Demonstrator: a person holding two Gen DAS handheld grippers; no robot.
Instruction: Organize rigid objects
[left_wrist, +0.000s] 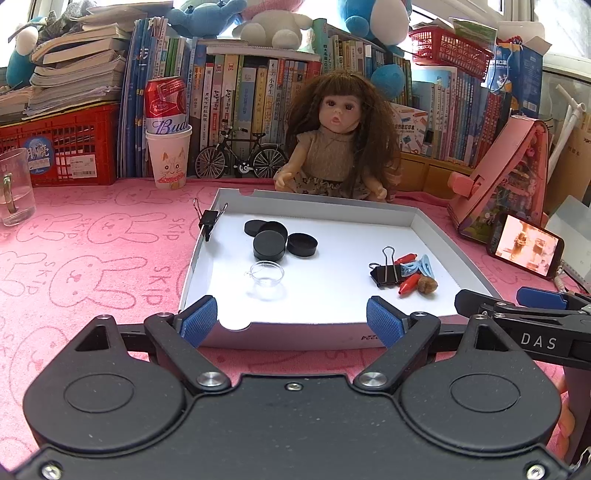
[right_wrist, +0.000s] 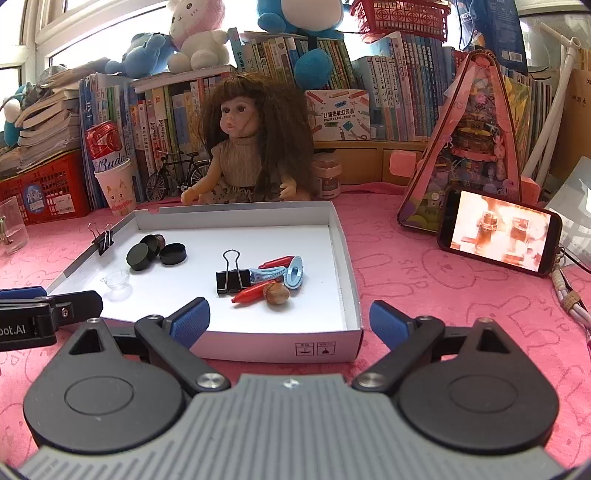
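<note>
A shallow white box tray (left_wrist: 417, 225) (right_wrist: 341, 236) lies on the pink cloth. In it: several black round caps (left_wrist: 269, 243) (right_wrist: 142, 256), a small clear cup (left_wrist: 267, 275) (right_wrist: 117, 281), and a cluster of a black binder clip (left_wrist: 386, 271) (right_wrist: 232, 278), blue hair clips (left_wrist: 419, 266) (right_wrist: 291, 273), red pieces (left_wrist: 409, 283) (right_wrist: 251, 293) and a brown nut (left_wrist: 427, 285) (right_wrist: 277, 294). Another binder clip (left_wrist: 208, 220) (right_wrist: 105, 238) grips the tray's left wall. My left gripper (left_wrist: 291, 325) and right gripper (right_wrist: 290, 325) are open and empty at the tray's near edge.
A doll (left_wrist: 332, 147) (right_wrist: 243, 147) sits behind the tray. A paper cup with a red can (left_wrist: 168, 147), a toy bicycle (left_wrist: 240, 155), a glass mug (left_wrist: 14, 192), a pink toy house (right_wrist: 476, 147) and a phone (right_wrist: 498, 232) surround it. Books fill the back.
</note>
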